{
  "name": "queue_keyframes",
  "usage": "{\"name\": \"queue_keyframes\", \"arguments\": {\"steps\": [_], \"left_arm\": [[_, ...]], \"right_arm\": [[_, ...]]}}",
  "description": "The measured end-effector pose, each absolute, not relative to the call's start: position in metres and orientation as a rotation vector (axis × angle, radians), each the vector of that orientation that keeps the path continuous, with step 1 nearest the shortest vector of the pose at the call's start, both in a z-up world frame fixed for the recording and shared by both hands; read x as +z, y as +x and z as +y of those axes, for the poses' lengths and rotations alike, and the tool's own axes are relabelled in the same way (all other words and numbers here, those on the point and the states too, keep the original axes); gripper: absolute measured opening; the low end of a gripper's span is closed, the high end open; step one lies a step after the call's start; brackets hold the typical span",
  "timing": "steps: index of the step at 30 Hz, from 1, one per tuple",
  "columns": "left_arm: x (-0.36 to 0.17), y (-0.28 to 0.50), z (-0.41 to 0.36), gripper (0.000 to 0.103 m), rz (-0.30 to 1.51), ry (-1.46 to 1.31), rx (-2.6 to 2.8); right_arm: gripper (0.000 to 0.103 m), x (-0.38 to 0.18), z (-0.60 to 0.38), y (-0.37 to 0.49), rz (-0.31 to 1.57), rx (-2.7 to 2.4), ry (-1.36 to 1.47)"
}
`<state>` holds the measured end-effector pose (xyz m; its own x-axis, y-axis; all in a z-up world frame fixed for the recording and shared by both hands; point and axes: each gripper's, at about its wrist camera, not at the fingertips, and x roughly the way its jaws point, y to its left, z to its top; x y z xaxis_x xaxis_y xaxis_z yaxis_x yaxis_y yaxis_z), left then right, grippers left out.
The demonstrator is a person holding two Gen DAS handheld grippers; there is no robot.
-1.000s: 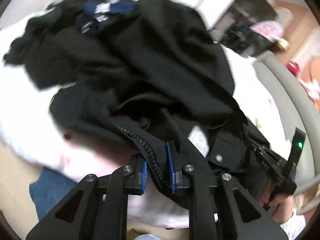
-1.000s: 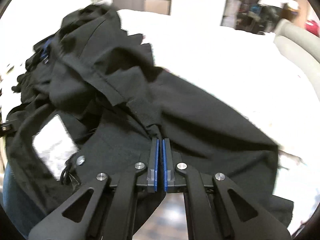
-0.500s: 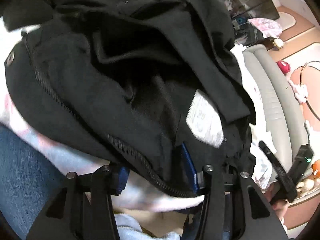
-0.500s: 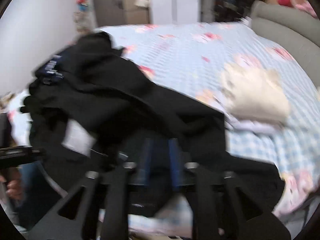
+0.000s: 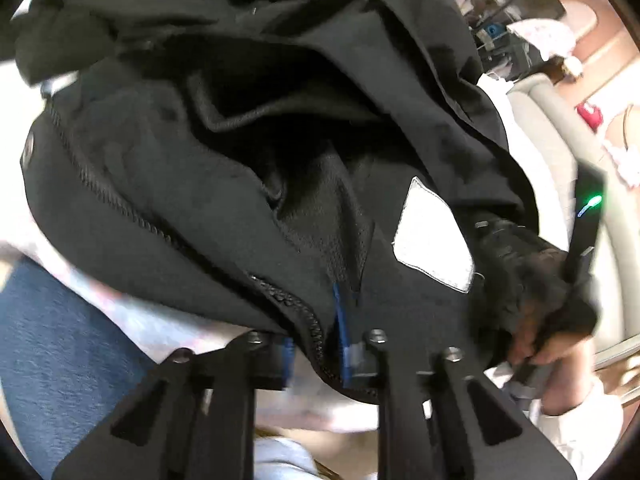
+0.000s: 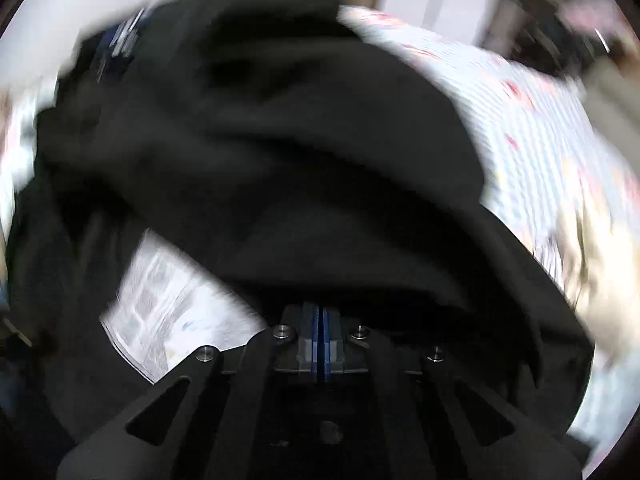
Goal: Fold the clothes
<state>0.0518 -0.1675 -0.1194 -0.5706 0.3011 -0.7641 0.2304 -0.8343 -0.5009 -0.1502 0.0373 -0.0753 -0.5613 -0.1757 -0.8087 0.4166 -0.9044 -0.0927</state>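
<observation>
A black jacket (image 5: 248, 184) fills nearly everything in front of both tools, bunched up and held above the bed (image 6: 536, 136) rather than lying flat on it. In the left wrist view its inside is turned toward the camera: a soft dark lining, a white care label (image 5: 432, 236) sewn in, and a black zipper (image 5: 296, 312) running down the open front edge.

The left tongs (image 5: 316, 348) stand a little apart, and the zipper edge of the jacket passes right between the two blue pads (image 5: 340, 320). The cloth sits in that gap, gripped by the front hem beside the zip. To the lower left is blue denim (image 5: 52, 344), a person's leg close by, and pale flowered bedding shows under the jacket's edge.

On the right side of the same view a hand (image 5: 544, 352) holds the handle of the other tool, half buried under a fold of the black fabric, with a small green light (image 5: 594, 201) glowing above it. A grey padded headboard (image 5: 560, 128) curves behind.

The right wrist view is blurred. The right tongs (image 6: 320, 336) are clenched, the blue pads pressed together with black fabric draped right over and around them, so they are gripping the jacket. The white label (image 6: 172, 312) shows again to the left of them. Beyond the heap, the light blue checked bedspread with pink flowers stretches away to the right.
</observation>
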Motion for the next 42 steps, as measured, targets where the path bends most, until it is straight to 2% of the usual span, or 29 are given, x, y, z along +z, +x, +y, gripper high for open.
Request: {"name": "queue_keyframes", "arguments": {"steps": [8, 10, 14, 16, 18, 19, 20, 21, 23, 24, 25, 26, 27, 29, 30, 31, 32, 33, 35, 38, 40, 42], "left_arm": [[-0.047, 0.072, -0.192, 0.012, -0.822, -1.197, 2.782], [-0.044, 0.082, -0.189, 0.012, -0.816, -1.174, 2.811], [-0.056, 0.08, -0.17, 0.012, -0.877, -1.177, 2.923], [-0.053, 0.082, -0.177, 0.012, -0.947, -1.168, 2.961], [-0.039, 0.086, -0.186, 0.012, -0.939, -1.125, 3.025], [-0.031, 0.089, -0.19, 0.012, -0.925, -1.092, 3.065], [-0.024, 0.091, -0.194, 0.012, -0.918, -1.063, 3.098], [-0.018, 0.091, -0.199, 0.012, -0.925, -1.054, 3.102], [-0.019, 0.089, -0.2, 0.014, -0.943, -1.111, 3.049], [-0.024, 0.089, -0.197, 0.017, -0.943, -1.147, 3.022], [-0.031, 0.088, -0.191, 0.02, -0.929, -1.183, 2.998], [-0.038, 0.088, -0.185, 0.035, -0.916, -1.217, 2.974], [-0.045, 0.087, -0.179, 0.052, -0.903, -1.251, 2.95], [-0.049, 0.083, -0.171, 0.056, -0.873, -1.265, 2.94], [-0.048, 0.081, -0.168, 0.055, -0.857, -1.262, 2.943], [-0.048, 0.078, -0.164, 0.054, -0.841, -1.258, 2.946], [-0.048, 0.076, -0.161, 0.044, -0.825, -1.254, 2.949], [-0.047, 0.073, -0.158, 0.035, -0.809, -1.25, 2.951], [-0.047, 0.068, -0.152, 0.026, -0.777, -1.243, 2.957], [-0.046, 0.06, -0.142, 0.016, -0.73, -1.231, 2.964], [-0.03, 0.055, -0.136, 0.015, -0.708, -1.147, 2.983], [-0.014, 0.056, -0.134, 0.014, -0.705, -1.046, 3.003]], "right_arm": [[0.0, 0.0, 0.167, -0.153, 0.315, -2.891, 1.118], [0.0, 0.005, 0.191, -0.146, 0.197, -2.893, 1.139], [0.002, 0.002, 0.178, -0.124, 0.143, -2.765, 1.14], [0.01, -0.004, 0.16, -0.12, 0.106, -2.671, 1.149], [0.035, -0.011, 0.142, -0.115, 0.071, -2.577, 1.156], [0.044, -0.013, 0.129, -0.113, 0.074, -2.535, 1.149], [0.063, -0.014, 0.111, -0.111, 0.106, -2.499, 1.129], [0.074, -0.016, 0.093, -0.108, 0.14, -2.467, 1.103], [0.076, -0.023, 0.059, -0.107, 0.21, -2.421, 1.042], [0.082, -0.027, 0.044, -0.11, 0.241, -2.413, 1.027], [0.087, -0.033, 0.029, -0.114, 0.28, -2.409, 1.025], [0.094, -0.043, 0.013, -0.122, 0.329, -2.41, 1.042], [0.095, -0.056, 0.001, -0.13, 0.39, -2.414, 1.068], [0.091, -0.089, -0.017, -0.148, 0.55, -2.428, 1.145], [0.067, -0.103, -0.02, -0.155, 0.602, -2.43, 1.18], [0.049, -0.114, -0.016, -0.16, 0.612, -2.428, 1.211], [0.017, -0.124, -0.012, -0.165, 0.622, -2.426, 1.242], [0.01, -0.129, -0.004, -0.168, 0.597, -2.438, 1.26], [0.005, -0.118, 0.025, -0.17, 0.454, -2.505, 1.255], [0.002, -0.09, 0.077, -0.171, 0.429, -2.681, 1.194], [0.002, -0.074, 0.115, -0.17, 0.387, -2.777, 1.178], [0.002, -0.058, 0.163, -0.164, 0.258, -2.858, 1.182]]}}
